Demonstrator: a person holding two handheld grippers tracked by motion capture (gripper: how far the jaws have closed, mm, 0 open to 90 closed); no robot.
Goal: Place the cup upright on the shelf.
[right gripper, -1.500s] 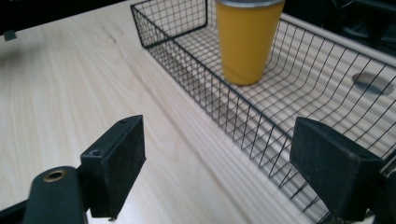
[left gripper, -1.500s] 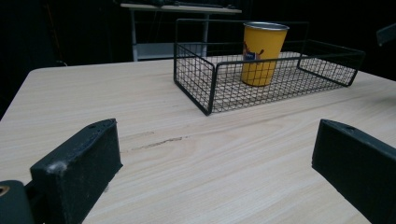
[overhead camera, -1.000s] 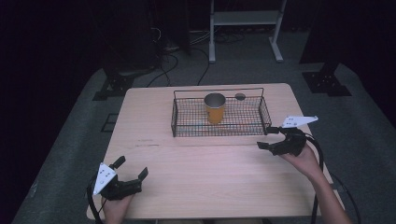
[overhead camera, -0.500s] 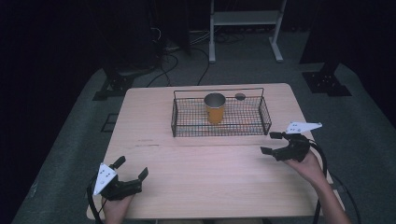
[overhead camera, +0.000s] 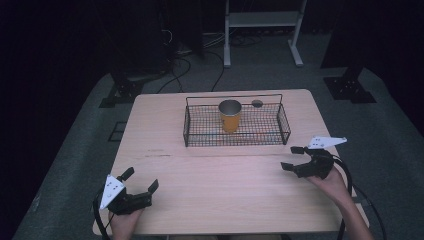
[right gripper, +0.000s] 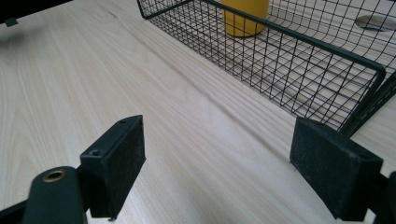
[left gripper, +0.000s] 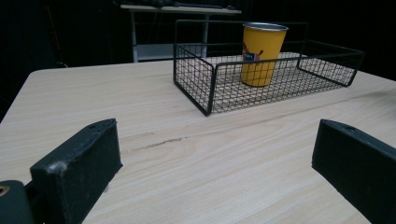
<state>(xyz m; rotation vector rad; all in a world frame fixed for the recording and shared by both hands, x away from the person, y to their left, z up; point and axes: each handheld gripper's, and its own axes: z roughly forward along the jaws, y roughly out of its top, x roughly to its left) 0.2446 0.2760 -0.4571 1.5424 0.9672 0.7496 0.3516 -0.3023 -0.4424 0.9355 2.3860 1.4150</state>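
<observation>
Overhead, a disc [overhead camera: 257, 103] lies behind the basket [overhead camera: 235, 141].

The right gripper [right gripper: 217, 172] holds its two black jaws wide apart and low over the light wooden table [right gripper: 70, 88], with nothing between them. Beyond them stands a black wire basket [right gripper: 299, 60], its near corner just beside the right-hand jaw. Inside the basket is the lower part of a yellow cup [right gripper: 243, 18], upright, and a small round grey thing [right gripper: 373, 22] lies farther behind it
</observation>
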